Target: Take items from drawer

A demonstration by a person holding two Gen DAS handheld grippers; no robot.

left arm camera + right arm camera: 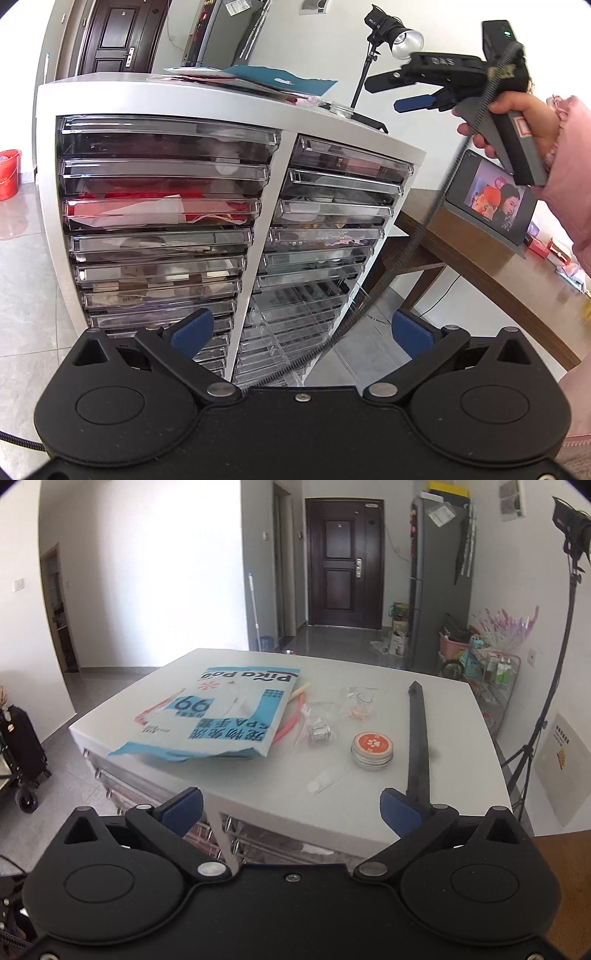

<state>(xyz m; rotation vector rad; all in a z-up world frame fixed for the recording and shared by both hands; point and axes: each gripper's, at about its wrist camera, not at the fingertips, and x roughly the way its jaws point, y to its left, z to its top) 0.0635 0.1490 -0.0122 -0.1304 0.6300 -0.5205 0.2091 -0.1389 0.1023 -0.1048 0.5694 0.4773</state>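
Both tools are spread wide and empty: the left tool faces the grey cabinet of clear drawers, one low right-hand drawer pulled out ahead of it. The right tool hangs above the cabinet's white top. Ahead of it lie a blue-and-white "Pika Poo" bag, a paw-print tin and small packets, with a dark door and fridge beyond.

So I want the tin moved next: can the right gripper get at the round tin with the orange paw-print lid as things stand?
Probably yes. The right gripper is open and empty above the cabinet top, and the round tin stands ahead between its fingers. Only a small clear packet lies nearer; the black bar sits beside it, apart.
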